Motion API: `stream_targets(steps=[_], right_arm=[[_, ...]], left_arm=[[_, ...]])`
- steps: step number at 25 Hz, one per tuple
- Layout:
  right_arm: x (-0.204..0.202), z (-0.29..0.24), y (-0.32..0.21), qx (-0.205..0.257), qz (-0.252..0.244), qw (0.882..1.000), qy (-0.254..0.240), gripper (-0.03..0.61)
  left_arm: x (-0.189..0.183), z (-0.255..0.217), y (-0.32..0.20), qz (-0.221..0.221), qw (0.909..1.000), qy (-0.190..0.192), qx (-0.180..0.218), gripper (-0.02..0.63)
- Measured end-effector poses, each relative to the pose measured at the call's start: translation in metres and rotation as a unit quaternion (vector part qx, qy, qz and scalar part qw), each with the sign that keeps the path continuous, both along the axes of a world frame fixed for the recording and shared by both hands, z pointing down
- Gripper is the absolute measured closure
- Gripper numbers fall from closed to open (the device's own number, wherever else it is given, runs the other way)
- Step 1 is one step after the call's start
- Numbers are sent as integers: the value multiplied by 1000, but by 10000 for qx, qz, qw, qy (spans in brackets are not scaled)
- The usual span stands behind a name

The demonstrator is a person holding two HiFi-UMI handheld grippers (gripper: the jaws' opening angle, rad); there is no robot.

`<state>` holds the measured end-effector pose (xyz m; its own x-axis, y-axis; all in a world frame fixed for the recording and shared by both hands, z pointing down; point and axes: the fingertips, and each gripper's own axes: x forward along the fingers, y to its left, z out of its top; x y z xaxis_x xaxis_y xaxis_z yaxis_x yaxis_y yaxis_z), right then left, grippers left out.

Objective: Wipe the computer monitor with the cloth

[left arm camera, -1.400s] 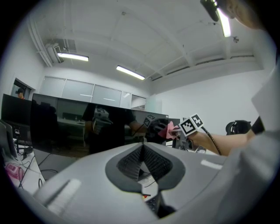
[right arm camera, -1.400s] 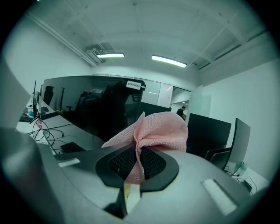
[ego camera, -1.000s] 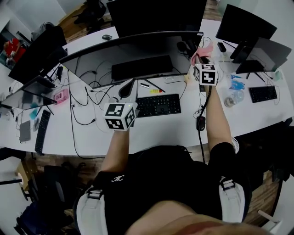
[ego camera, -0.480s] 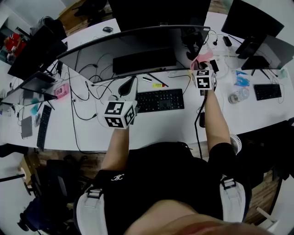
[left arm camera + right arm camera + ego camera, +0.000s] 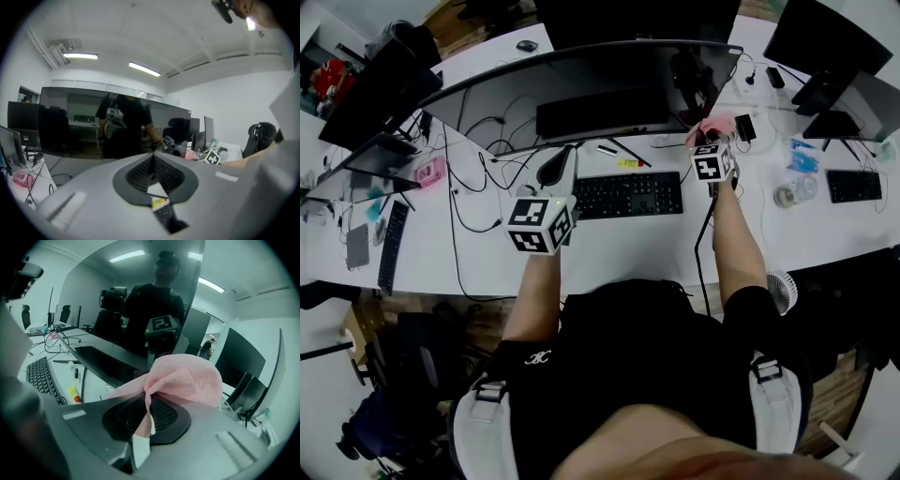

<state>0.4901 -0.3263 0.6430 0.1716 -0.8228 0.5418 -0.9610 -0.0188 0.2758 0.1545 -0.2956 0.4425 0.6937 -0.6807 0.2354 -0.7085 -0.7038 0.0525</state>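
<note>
Right tongs (image 5: 149,414) are clamped on the pink cloth (image 5: 183,378) by the monitor's (image 5: 581,84) right end, at 2 o'clock from the keyboard (image 5: 628,195). Left tongs (image 5: 153,164) are closed and empty, above the tabletop (image 5: 609,251).

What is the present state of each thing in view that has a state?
Right gripper: shut on the pink mesh cloth.
Pink mesh cloth: bunched, pinched between the jaws.
Left gripper: shut, empty.
Wide curved black monitor: upright, screen dark.

Left claw (image 5: 153,163) closed, empty — facing the dark monitor (image 5: 65,129), person (image 5: 123,123) reflected.
</note>
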Motion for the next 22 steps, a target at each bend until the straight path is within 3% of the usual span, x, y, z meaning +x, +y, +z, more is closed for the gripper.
stream_targets(steps=[9, 22], right_arm=[[-10, 43, 5, -364, 44, 9988, -311, 560], [-94, 49, -22, -188, -499, 9960, -716, 560]], left_arm=[[-12, 1, 3, -90, 9999, -109, -19, 569], [-45, -3, 5, -293, 9994, -162, 5, 569]])
